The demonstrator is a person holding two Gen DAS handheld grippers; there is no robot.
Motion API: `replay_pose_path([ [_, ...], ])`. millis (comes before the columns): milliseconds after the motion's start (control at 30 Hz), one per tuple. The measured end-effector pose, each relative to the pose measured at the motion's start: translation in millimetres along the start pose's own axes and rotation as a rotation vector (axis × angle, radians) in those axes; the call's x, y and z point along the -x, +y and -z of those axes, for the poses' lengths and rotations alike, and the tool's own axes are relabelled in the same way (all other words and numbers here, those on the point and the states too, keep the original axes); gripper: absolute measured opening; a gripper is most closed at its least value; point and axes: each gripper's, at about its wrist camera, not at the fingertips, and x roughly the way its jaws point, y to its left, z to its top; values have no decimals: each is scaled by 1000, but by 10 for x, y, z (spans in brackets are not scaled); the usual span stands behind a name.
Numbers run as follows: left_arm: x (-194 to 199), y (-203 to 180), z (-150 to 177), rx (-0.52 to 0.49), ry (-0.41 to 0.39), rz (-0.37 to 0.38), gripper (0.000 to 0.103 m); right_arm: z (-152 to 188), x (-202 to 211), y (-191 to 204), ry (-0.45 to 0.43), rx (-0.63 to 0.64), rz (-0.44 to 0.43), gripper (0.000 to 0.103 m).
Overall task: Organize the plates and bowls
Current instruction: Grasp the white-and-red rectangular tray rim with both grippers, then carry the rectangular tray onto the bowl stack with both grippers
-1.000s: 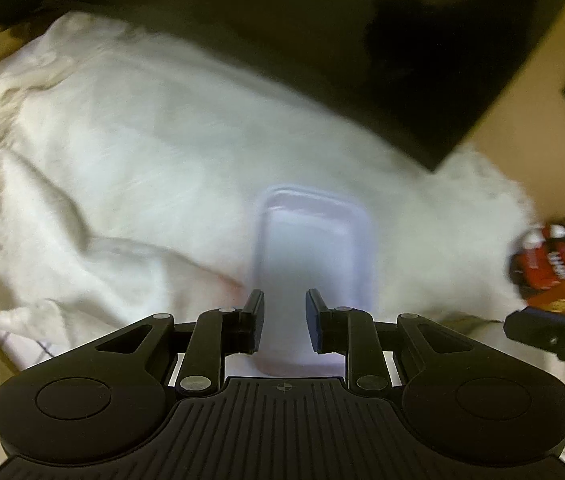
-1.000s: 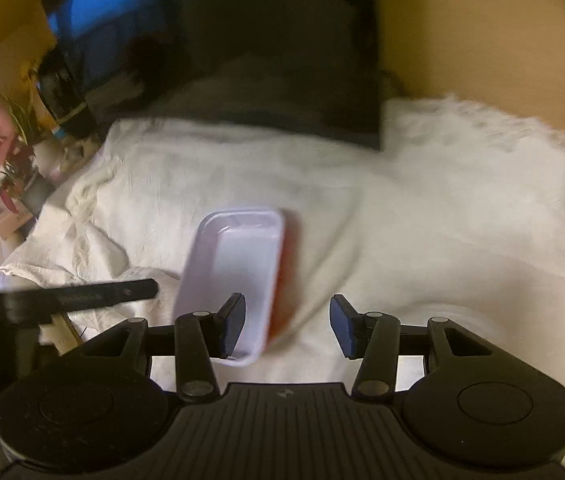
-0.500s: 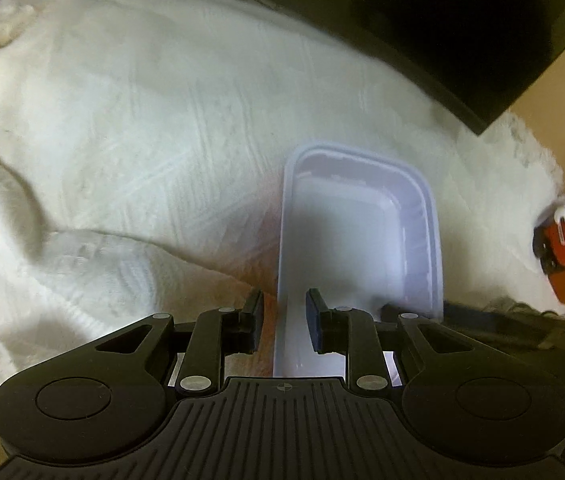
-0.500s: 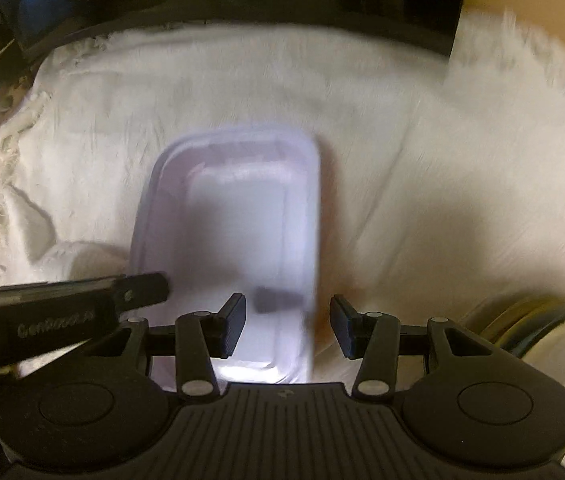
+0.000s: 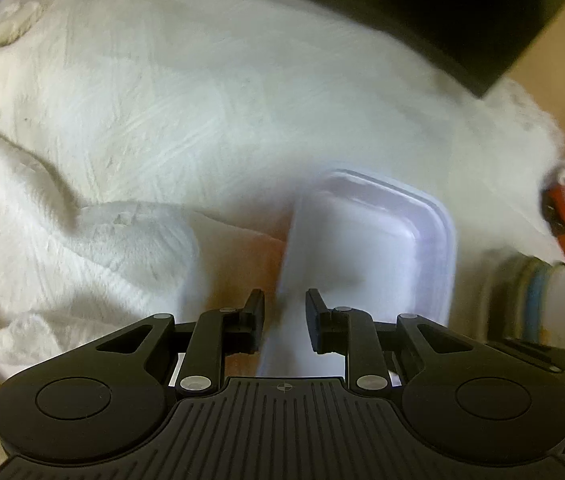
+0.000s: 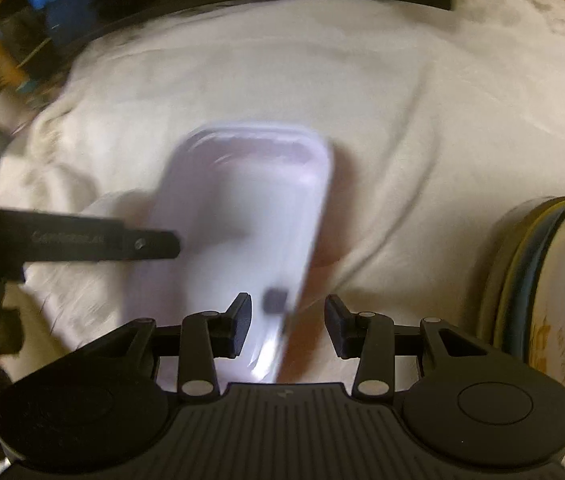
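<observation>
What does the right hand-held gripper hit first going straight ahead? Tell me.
Probably the white rectangular dish: the right hand-held gripper stands open with the dish's right rim between its fingers. Blur makes depth uncertain.

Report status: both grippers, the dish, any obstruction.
Left gripper shut on white rectangular dish rim. Right gripper open, straddling same dish. Stacked round plates close right.
</observation>
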Motion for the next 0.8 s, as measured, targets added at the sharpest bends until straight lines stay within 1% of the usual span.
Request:
replay_pose_path([
  [100, -181, -6, -73, 11, 17, 25, 25, -83, -109, -69, -7, -45, 5, 41],
  [167, -269, -27, -91, 5, 24, 31, 26, -89, -170, -86, -4, -49, 7, 38],
  [233, -270, -30, -77, 2, 20, 41, 25, -59, -175, -74, -4, -43, -13, 37],
  [333, -195, 11, -25, 24, 30, 88, 20, -50, -113, -68, 0, -56, -48, 35],
  [367, -141, 24, -7, 30, 24, 96, 20, -61, -56, -69, -7, -61, -60, 35],
  [467, 156, -25, 10, 9, -39, 85, 20, -106, 223, -43, -47, -65, -120, 35],
  [633, 842, -188, -71, 12, -175, 113, 20, -242, 928, -3, -166, -41, -201, 35],
  [700, 1138, -337, -110, -4, -238, 125, 20, -286, 1219, -55, -205, -43, -234, 35],
  [800, 1409, -598, -114, -25, -279, 161, 20, -284, 1651, -184, -274, -33, -240, 35],
])
